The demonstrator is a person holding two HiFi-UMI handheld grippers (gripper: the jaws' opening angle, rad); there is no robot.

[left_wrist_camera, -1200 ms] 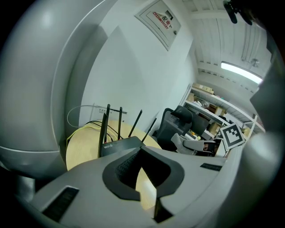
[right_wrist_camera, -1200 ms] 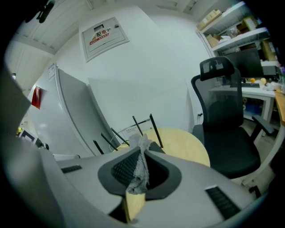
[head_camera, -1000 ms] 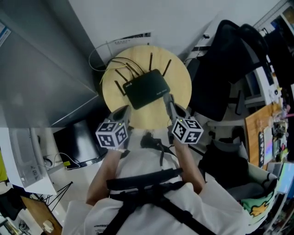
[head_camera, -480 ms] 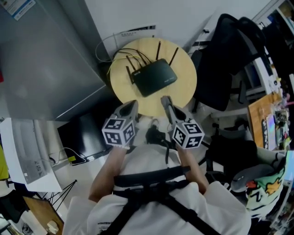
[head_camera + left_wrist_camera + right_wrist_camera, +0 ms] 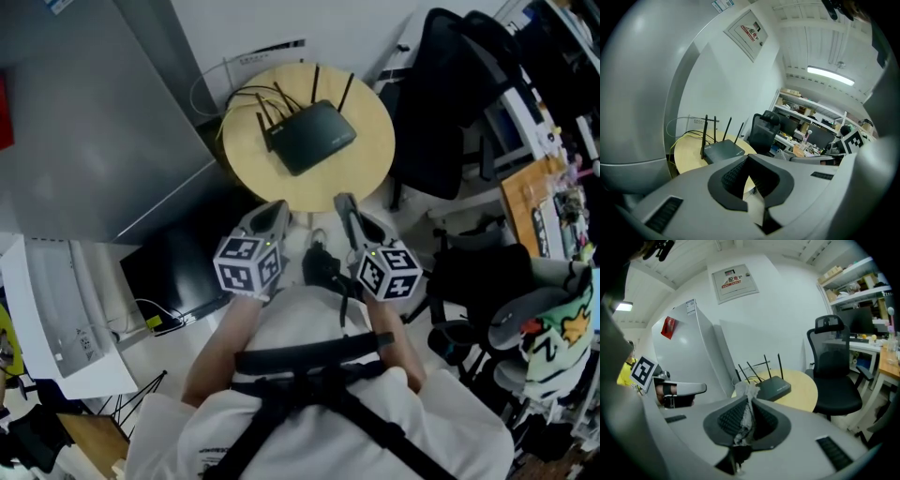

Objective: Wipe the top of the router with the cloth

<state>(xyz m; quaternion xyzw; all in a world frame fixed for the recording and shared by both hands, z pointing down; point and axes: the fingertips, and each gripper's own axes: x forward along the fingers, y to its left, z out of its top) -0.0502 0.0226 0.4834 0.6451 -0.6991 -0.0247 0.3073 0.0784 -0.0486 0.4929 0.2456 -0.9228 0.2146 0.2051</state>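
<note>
**Cloth pinched, both grippers short of the table**

Round, pale and smooth-grained, the wooden table top stands between a tall grey metal cabinet on its left and a black mesh-backed office chair close by its right rim. On it lies the flat, matte black router, a slim slab with thin stick antennas rising along its far edge. Thin cables loop behind it.

Its ribbed dark pads pressed together, the right gripper pinches a crumpled whitish cloth, with a tuft sticking up past the tips. The left gripper holds nothing, its jaws a narrow slit apart.

A second ago both sets of tips overlapped the table's near edge. Now they sit back from it, clear of the rim, and the router has kept its place on the wood.

Bare wood runs right of the router and along the near rim. The antennas and cables crowd the far side.
</note>
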